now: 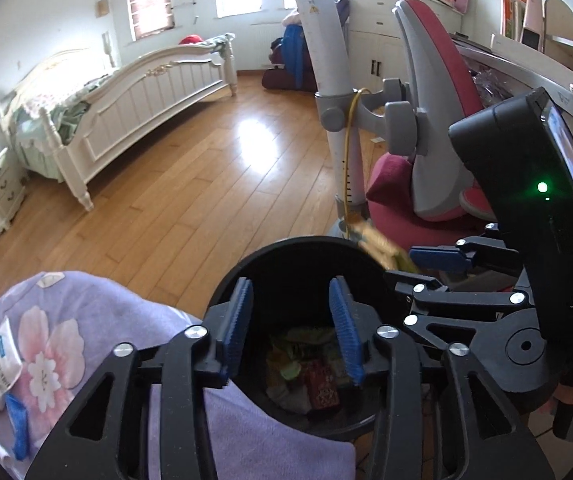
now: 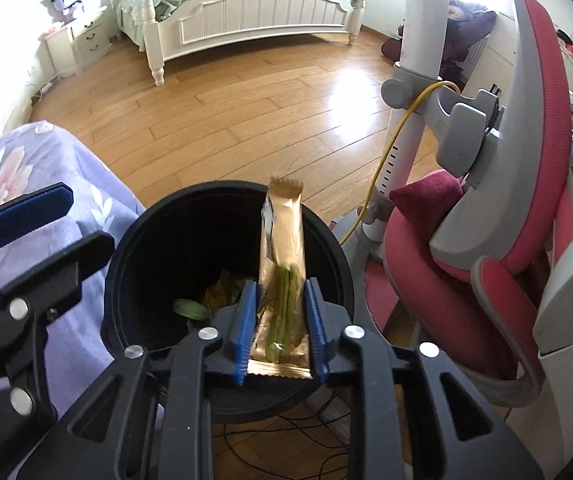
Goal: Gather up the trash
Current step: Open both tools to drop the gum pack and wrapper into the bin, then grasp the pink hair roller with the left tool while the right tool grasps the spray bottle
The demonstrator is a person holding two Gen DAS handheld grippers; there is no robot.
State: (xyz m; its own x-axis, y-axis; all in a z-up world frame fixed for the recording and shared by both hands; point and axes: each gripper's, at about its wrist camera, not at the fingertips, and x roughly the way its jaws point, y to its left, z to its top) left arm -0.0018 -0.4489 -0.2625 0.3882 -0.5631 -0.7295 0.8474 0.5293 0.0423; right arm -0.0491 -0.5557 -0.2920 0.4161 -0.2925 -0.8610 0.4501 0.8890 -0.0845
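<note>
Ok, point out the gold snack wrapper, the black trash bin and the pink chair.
gold snack wrapper (image 2: 282, 264), right wrist view, middle of the pack.
black trash bin (image 2: 134, 224), right wrist view, left rim.
pink chair (image 2: 418, 276), right wrist view, seat edge.

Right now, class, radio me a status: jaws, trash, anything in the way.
Left gripper open, empty, over the bin. Right gripper: jaws apart, gold wrapper loose between them, above the bin. Bin mouth unobstructed.

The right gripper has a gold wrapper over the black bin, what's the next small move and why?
Probably open the right gripper wider: the gold wrapper already hangs between its jaws above the black bin, so it should drop in with the other trash.
</note>
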